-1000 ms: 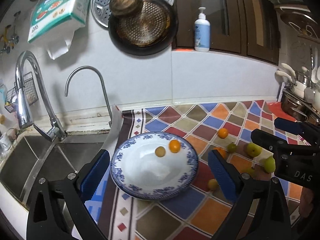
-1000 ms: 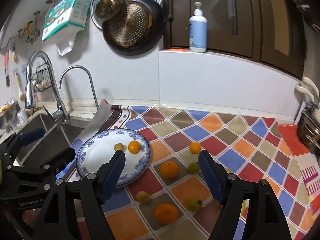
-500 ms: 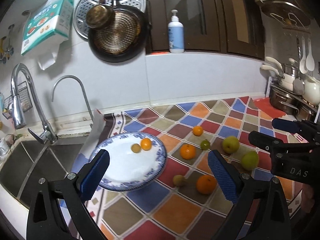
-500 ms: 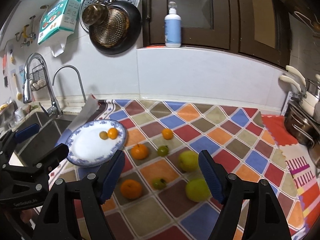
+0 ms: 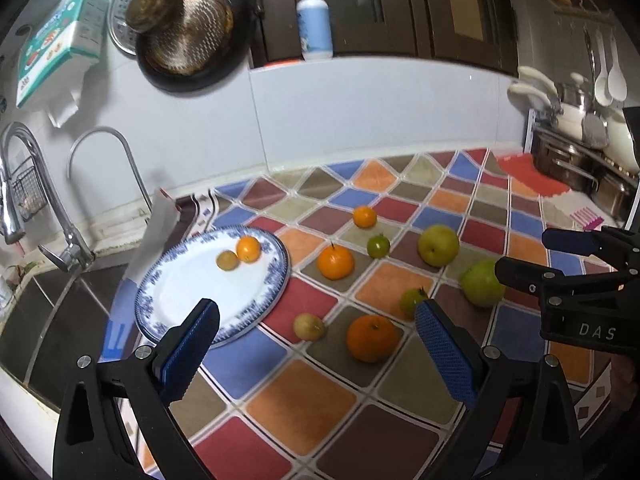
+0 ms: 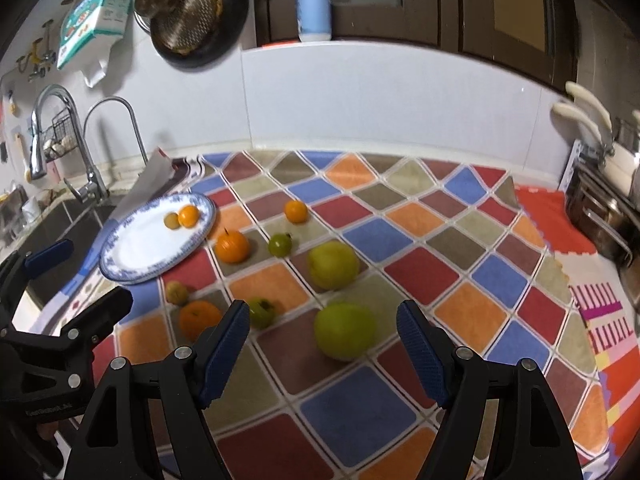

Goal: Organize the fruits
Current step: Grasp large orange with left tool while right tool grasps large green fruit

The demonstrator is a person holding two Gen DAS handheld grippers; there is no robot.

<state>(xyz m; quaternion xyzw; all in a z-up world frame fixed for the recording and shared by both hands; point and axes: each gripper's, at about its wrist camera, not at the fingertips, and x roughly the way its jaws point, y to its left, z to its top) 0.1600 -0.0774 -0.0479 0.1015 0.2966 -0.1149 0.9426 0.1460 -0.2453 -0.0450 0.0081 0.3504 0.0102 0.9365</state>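
The checked mat [image 6: 400, 240] covers the worktop right up to the sink [image 5: 48, 312], and it gives the loose fruit a soft bed that probably keeps it from rolling far. The blue-rimmed plate [image 5: 276, 280] sits at the mat's sink-side edge, and it looks like the collecting spot: a small orange [image 5: 248, 249] and a yellowish little fruit [image 5: 227, 260] lie touching on it. Everything else waits on the mat. Two big green apples come first, one [image 6: 345, 336] right in front of the right gripper [image 6: 323, 348], the other [image 6: 333, 265] just behind it. Then two larger oranges, one [image 5: 372, 338] ahead of the left gripper [image 5: 316, 350] and one [image 5: 335, 262] near the plate's rim. Smaller still are a far orange [image 5: 364, 217], two green fruits [image 5: 378, 246] [image 5: 412, 302], and a pale one [image 5: 308, 327] beside the plate. Both sets of fingers stand wide apart with nothing between them, poised over the spread, so I'd say picks are about to begin. The near apple looks a wide, round fit for those fingers. Nothing blocks the path to the plate except the oranges and small fruits scattered between.
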